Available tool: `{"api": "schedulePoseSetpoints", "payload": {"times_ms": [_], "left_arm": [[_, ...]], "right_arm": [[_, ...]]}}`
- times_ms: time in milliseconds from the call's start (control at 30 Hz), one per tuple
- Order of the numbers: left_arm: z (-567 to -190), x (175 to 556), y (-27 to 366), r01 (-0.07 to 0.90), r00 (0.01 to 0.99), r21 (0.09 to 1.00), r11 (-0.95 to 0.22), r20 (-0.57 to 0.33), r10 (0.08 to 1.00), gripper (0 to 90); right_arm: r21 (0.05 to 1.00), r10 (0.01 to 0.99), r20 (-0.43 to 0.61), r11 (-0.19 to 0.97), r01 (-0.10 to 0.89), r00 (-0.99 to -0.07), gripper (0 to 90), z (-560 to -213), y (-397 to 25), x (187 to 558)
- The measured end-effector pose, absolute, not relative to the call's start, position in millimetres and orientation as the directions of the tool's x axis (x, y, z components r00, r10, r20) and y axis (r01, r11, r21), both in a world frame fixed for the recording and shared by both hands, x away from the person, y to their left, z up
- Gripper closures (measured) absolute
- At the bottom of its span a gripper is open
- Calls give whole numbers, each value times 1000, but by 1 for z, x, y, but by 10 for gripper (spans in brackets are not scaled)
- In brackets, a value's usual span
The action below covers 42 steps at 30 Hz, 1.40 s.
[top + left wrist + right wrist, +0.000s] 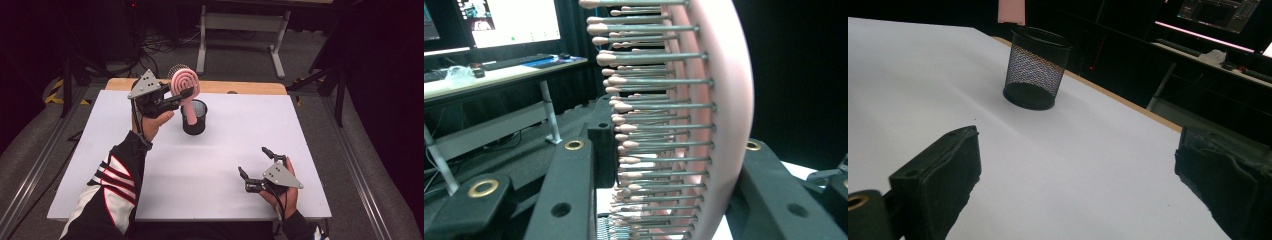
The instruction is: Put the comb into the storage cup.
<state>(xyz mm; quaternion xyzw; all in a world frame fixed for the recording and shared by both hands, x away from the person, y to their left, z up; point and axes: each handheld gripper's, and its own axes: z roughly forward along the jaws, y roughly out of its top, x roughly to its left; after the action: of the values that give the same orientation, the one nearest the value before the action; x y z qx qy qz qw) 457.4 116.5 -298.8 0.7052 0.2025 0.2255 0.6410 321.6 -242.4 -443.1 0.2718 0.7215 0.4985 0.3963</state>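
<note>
Pink plastic and steel pins mark the hairbrush (183, 86), which the left gripper (176, 99) holds by its round head, jaws closed on it from both faces. The handle hangs down into the black mesh cup (194, 117) that stands on the white table (215, 150) at about twelve o'clock from the table's middle; whether the handle tip rests on the cup floor cannot be told.

The step in hand looks like standing the brush in the cup. To do it well, I would keep the handle plumb over the cup's mouth, lower until the weight is taken, and open the jaws only then, since the heavy head could tip the light cup toward eleven o'clock.

The right gripper (256, 167) rests on the table at about five o'clock, jaws spread wide, holding nothing.

In the left gripper view, the hairbrush (704, 125) shows its ball-tipped pins squeezed between the two black jaws, a grip detail the high view leaves small. From the right gripper view, the mesh cup (1037, 70) shows its side and the pink handle end just above its rim at twelve o'clock.
</note>
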Motion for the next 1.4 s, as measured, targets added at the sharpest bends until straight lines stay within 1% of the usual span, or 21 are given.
{"api": "schedulePoseSetpoints", "payload": {"times_ms": [400,733,1400], "left_arm": [[-299,468,115,13,813,995,-98,47,581,628],[-291,476,112,16,801,994,-112,55,597,628],[-302,514,105,84,776,992,-99,-3,631,628]], "right_arm": [[937,786,-298,350,-6,-542,55,-443,-242,321],[936,781,-302,352,-13,-546,56,-442,-240,319],[936,776,-295,351,-8,-557,56,-442,-241,320]]}}
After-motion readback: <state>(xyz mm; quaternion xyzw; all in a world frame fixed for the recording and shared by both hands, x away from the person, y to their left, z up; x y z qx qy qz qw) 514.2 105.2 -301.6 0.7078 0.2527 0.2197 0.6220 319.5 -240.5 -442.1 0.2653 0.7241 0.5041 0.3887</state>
